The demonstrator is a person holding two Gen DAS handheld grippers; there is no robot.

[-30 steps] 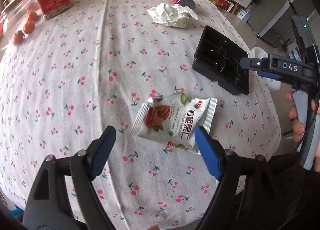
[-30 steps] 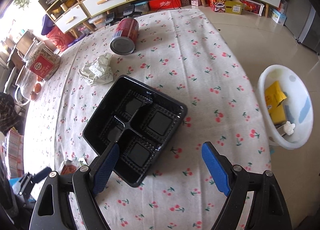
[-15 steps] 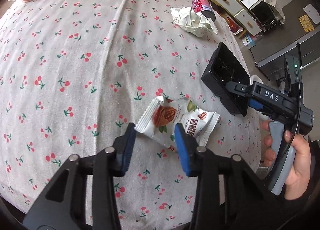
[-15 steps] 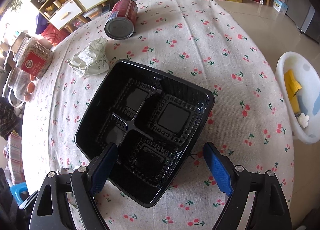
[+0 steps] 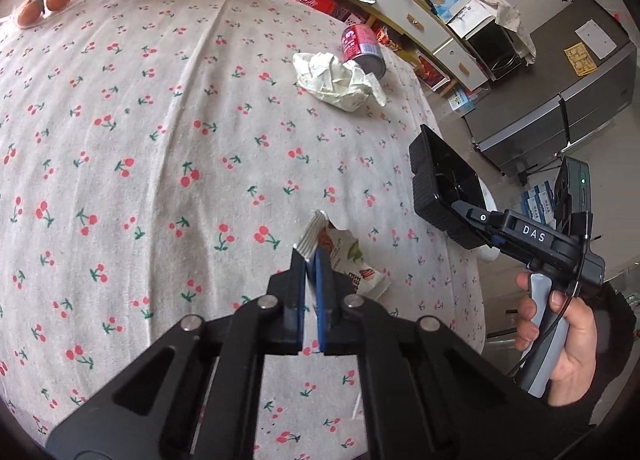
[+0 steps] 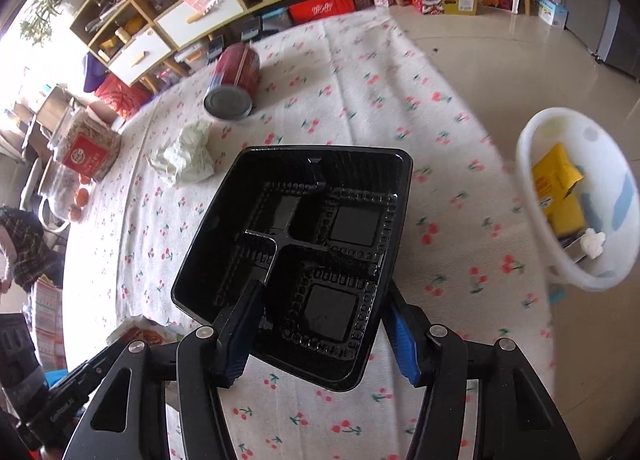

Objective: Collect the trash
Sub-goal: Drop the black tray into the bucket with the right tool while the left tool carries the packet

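Cherry-print cloth covers the counter; cabinets and shelves behind. L gripper is clamped on the crimped edge of a snack wrapper, which lifts off the cloth at that end. R gripper straddles a black tray w/ four compartments, jaws closing, one finger inside the tray and one outside its wall; firm contact hard to tell, prob. close. Tray looks tilted near the counter edge. Crumpled paper lies just beside a red can on its side. White basket sits on the floor beyond the edge, w/ yellow packaging inside.
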